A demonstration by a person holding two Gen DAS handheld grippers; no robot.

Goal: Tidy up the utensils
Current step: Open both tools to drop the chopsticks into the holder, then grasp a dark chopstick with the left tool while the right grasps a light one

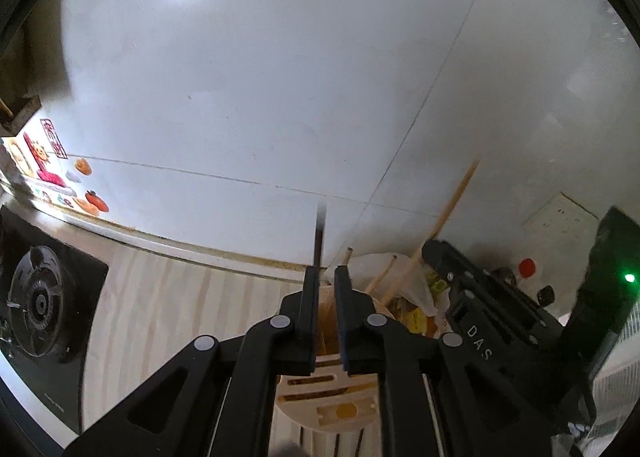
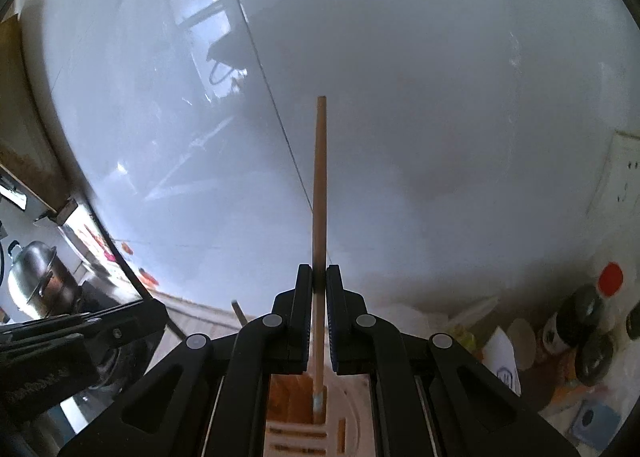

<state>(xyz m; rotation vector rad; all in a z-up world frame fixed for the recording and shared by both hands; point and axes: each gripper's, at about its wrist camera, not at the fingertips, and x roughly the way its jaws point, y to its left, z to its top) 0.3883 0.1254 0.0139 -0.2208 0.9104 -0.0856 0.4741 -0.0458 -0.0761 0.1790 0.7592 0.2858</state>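
Counter [image 1: 160,297]: pale wood-grain top, meeting the white tiled wall along its back edge.
Left end: black gas hob [image 1: 44,297] set in the top, one burner in view.
Back right corner: cream slotted utensil holder [image 1: 332,397] stands on the counter.
Behind holder, against wall: white plastic bag [image 1: 404,281] with yellow packets.
Right end: dark bottles [image 2: 576,321], one with a red cap; paper and a blue packet beside them, blurred.
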